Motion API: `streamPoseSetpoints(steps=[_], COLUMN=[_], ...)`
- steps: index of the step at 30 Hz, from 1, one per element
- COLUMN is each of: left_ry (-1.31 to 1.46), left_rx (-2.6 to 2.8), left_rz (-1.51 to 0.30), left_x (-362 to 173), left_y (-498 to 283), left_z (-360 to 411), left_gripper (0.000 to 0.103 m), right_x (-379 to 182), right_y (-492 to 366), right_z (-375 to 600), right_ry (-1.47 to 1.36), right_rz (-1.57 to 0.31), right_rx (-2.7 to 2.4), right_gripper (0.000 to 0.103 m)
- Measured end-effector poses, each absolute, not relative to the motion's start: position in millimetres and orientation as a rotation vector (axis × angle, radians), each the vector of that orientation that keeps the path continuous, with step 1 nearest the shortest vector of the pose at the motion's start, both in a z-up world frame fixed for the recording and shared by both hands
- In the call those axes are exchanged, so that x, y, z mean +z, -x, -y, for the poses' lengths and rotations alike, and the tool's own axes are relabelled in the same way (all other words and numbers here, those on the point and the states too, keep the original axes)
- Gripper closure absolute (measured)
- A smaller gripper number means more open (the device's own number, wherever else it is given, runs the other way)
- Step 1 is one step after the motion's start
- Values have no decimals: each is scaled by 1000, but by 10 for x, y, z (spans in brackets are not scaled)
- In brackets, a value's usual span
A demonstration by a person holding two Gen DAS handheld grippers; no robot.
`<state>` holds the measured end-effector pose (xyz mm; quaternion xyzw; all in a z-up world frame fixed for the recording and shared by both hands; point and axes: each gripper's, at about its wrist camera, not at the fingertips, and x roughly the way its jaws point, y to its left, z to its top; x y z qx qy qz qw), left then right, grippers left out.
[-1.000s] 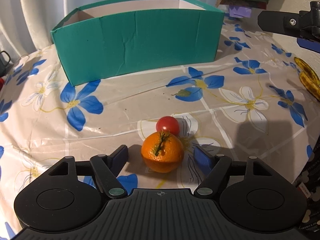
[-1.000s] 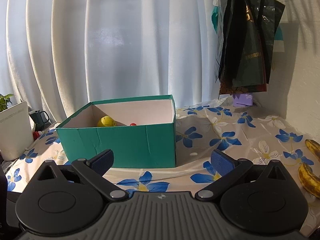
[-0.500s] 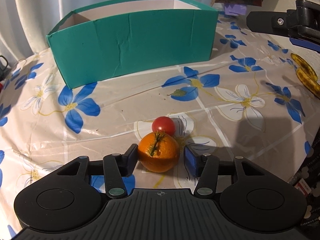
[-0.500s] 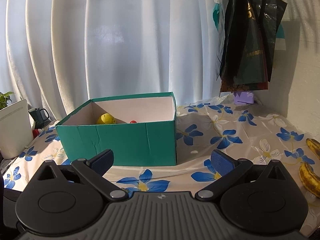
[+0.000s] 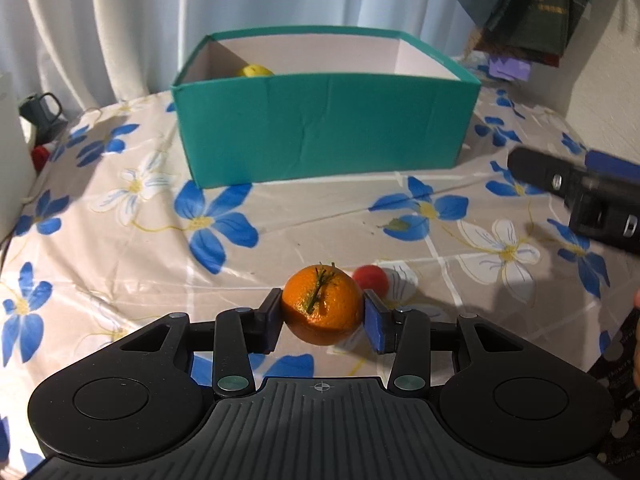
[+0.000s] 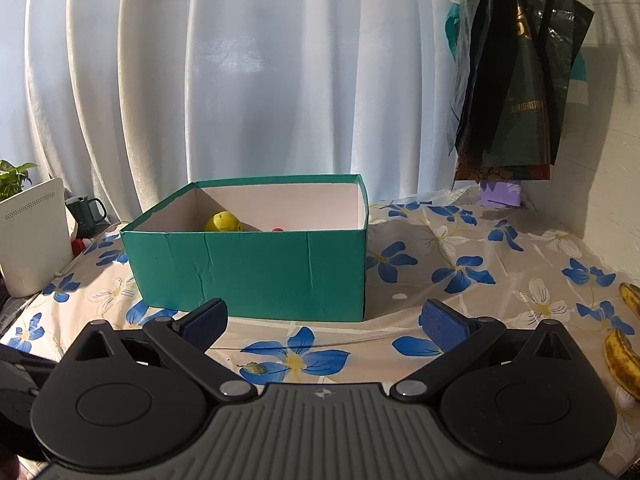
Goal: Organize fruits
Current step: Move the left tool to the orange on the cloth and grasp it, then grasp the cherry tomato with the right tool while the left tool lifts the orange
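Closing jaws of the left gripper (image 5: 323, 316) pinch the orange (image 5: 322, 305) on both sides, in front of the green box (image 5: 324, 124); right gripper (image 6: 324, 322) gapes wide, holding nothing, before that box

From my left wrist cam: round orange mandarin (image 5: 322, 308) w/ dimpled, glossy peel and a dry green stem. Small red tomato (image 5: 373, 278) behind it looks smooth, slightly shiny. Floral plastic tablecloth (image 5: 120, 256) is glossy, creased, wrinkled in folds. Teal cardboard box (image 5: 324, 128) has matt paper skin outside w/ faint creases, plain white inside. Left gripper (image 5: 322, 320) body is matt black plastic, ribbed in the centre, w/ dull metal pivot pins.

Right cam: right gripper (image 6: 323, 322) pads read as blue textured rubber. Yellow lumpy fruit (image 6: 224, 222) in the box looks waxy. White curtain (image 6: 240, 80) is soft cloth. Dark plastic bags (image 6: 516, 72) hang shiny, crinkled. Spotted yellow bananas (image 6: 622, 360) look matt.
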<state>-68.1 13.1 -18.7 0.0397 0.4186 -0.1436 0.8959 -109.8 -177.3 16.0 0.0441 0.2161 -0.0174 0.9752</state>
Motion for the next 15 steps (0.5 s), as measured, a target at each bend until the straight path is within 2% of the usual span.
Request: streamPoseSetpoints(steps=[6, 8, 15], left_ry=[-1, 11, 45], left_rx=[-177, -150, -90], left_rz=[-833, -831, -878], left_x=[54, 77, 4], left_y=[593, 568, 539], left_z=[-402, -474, -637], left_gripper=[57, 57, 57], right_x=[-33, -135, -389], right_y=[1018, 966, 820], right_z=[1541, 1392, 944], right_ry=[-27, 12, 126], right_rz=[-506, -552, -640], right_rx=[32, 84, 226], right_gripper=[1, 8, 18])
